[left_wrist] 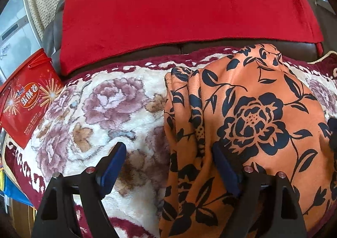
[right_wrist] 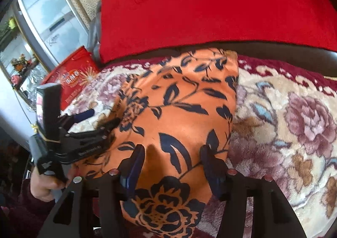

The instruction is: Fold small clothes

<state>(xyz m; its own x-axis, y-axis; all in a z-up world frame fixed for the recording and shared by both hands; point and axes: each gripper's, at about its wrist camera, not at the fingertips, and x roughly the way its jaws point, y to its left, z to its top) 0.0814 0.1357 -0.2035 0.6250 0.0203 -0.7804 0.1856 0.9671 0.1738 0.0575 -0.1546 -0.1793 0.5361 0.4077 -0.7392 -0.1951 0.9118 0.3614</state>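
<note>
Orange garment with black floral print (left_wrist: 248, 124) lies bunched and partly folded on the cream floral blanket (left_wrist: 101, 115), its far edge near the blanket's maroon border, just short of the red plush cover (left_wrist: 179, 10) draped over the sofa back. Left gripper (left_wrist: 168, 160) hovers over the garment's left edge, jaws spread wide: left finger over bare blanket, right finger over the orange cloth, nothing pinched, so released. Right gripper (right_wrist: 172, 162) sits over the near part of the garment (right_wrist: 179, 111), both blue-padded fingers above the cloth with a raised hump of fabric between them; pads stand apart and do not press it, so loose, not grasping. In the right wrist view the left gripper (right_wrist: 92, 120) shows at the garment's left side, fingers parted, a hand (right_wrist: 44, 183) on its handle. Red snack box with firework print (left_wrist: 27, 99) rests at the blanket's left edge, well apart from the garment. Glass cabinet (right_wrist: 48, 19) stands behind the box, left of the red cover. Garment's right edge ends on open blanket (right_wrist: 284, 115).
</note>
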